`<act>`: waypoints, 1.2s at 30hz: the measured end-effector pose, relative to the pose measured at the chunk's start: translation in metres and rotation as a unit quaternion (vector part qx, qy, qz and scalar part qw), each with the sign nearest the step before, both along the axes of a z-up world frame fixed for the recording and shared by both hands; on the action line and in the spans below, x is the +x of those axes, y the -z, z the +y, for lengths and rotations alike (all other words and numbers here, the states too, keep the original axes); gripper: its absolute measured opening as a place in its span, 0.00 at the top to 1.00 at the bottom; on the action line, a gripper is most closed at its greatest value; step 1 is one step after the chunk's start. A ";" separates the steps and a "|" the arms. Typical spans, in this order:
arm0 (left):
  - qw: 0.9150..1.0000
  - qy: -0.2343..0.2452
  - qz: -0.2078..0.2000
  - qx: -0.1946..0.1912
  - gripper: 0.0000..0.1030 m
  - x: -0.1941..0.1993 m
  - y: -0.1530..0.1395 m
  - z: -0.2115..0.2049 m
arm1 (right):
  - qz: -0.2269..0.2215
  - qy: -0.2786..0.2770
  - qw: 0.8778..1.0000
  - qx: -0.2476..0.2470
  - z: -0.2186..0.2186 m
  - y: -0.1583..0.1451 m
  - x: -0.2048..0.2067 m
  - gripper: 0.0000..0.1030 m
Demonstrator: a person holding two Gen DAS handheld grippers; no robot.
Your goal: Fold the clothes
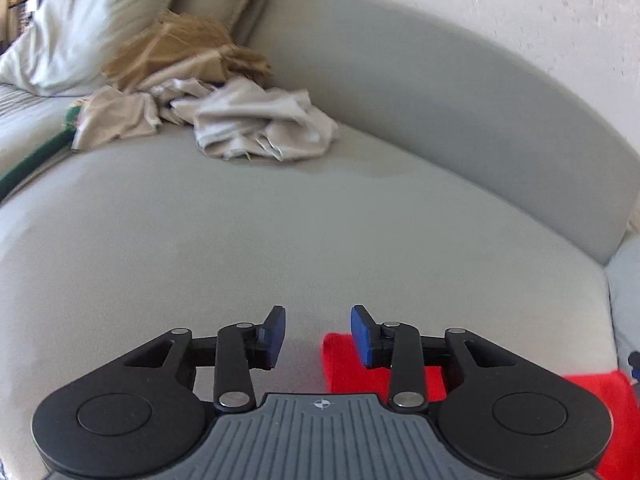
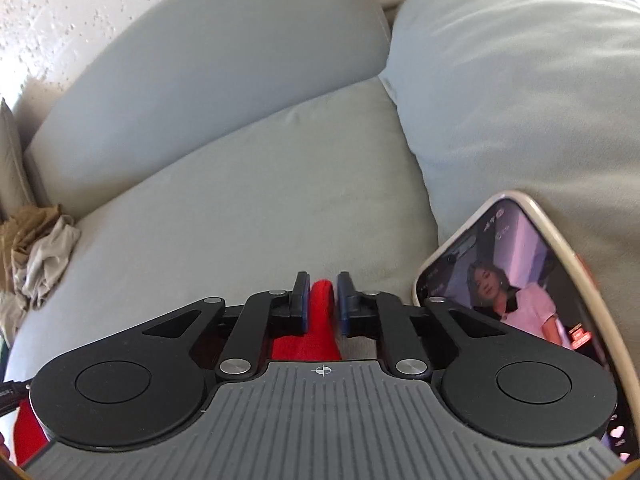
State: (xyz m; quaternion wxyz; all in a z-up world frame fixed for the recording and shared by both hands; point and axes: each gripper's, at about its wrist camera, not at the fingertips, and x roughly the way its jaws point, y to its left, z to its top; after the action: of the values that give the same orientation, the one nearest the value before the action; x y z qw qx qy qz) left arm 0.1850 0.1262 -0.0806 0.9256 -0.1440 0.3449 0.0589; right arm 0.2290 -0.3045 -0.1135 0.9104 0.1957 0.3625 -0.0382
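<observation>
A red garment (image 1: 352,368) lies on the grey sofa seat (image 1: 280,240) under and to the right of my left gripper (image 1: 318,336), which is open with nothing between its blue pads. In the right wrist view my right gripper (image 2: 323,300) has its jaws nearly closed around a raised fold of the red garment (image 2: 320,328), with a small gap on the right side. A pile of crumpled beige and tan clothes (image 1: 224,112) lies at the far left of the seat, also seen in the right wrist view (image 2: 36,256).
A phone (image 2: 516,280) with a lit screen leans against a grey cushion (image 2: 520,100) right of my right gripper. Back cushions (image 1: 440,100) run behind the seat. A pale pillow (image 1: 72,40) and a green strip (image 1: 32,160) are at far left.
</observation>
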 end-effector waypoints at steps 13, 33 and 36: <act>0.990 0.113 0.056 0.062 0.90 -0.011 0.038 -0.084 | 0.010 -0.273 0.953 0.133 0.119 0.013 0.002 0.93; 0.986 0.132 0.047 0.087 0.88 -0.019 0.039 -0.079 | 0.000 -0.272 0.962 -0.002 0.137 0.007 -0.046 0.93; 0.975 0.152 0.060 0.148 0.85 -0.030 0.031 -0.083 | 0.011 -0.271 0.954 -0.125 0.145 -0.004 -0.071 0.90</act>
State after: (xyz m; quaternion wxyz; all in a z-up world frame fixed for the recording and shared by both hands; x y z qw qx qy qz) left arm 0.1551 0.0436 -0.1116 0.9123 0.0520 0.4055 -0.0233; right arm 0.1577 -0.1595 -0.1095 0.8996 -0.0258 0.4044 0.1626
